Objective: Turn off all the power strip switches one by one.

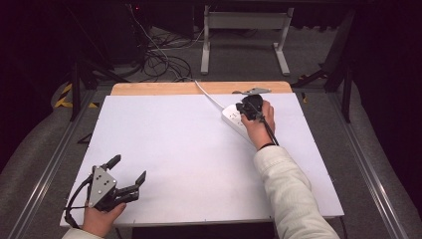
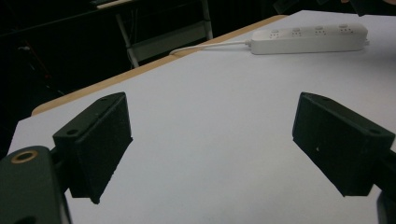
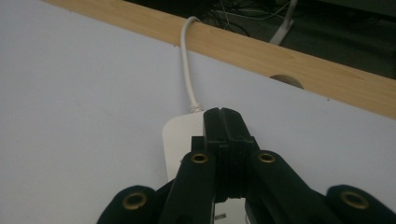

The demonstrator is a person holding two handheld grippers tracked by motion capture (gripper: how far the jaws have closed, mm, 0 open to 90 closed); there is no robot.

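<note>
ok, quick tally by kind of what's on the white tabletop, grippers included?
White power strip with its white cord: 1
Handheld grippers: 2, namely the left gripper, jaws apart, and the right gripper, jaws shut over the strip's cord end
Total: 3

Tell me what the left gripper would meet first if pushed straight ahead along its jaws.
The left gripper has bare table ahead; farther off lies the white power strip, probably first, though depth is unclear.
</note>
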